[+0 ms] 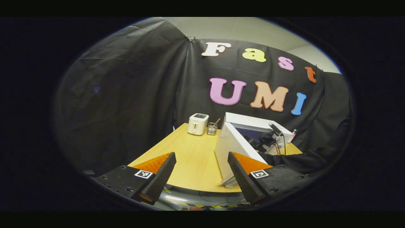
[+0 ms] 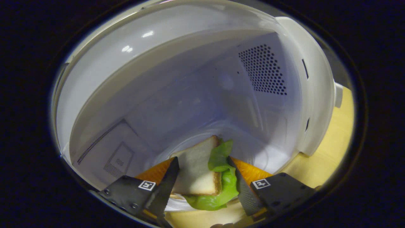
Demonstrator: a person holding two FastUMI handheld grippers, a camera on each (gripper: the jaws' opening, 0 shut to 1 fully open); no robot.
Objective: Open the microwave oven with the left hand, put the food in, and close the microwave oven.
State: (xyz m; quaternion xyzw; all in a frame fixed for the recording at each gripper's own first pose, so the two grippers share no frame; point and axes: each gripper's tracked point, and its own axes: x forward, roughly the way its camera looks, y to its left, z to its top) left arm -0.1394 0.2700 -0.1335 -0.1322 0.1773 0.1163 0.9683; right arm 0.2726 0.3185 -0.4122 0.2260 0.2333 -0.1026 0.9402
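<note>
The white microwave stands on the wooden table with its door swung wide open toward me. My left gripper is open near the table's front edge, just left of the door, holding nothing. In the left gripper view the other gripper reaches into the oven on a black sleeve. In the right gripper view my right gripper is shut on a sandwich of white bread and green lettuce. The sandwich is at the mouth of the microwave cavity, low over the glass turntable.
A white toaster and a small wire holder with sticks stand at the table's back, left of the microwave. A small bottle stands behind the oven on the right. Black cloth walls close in the booth.
</note>
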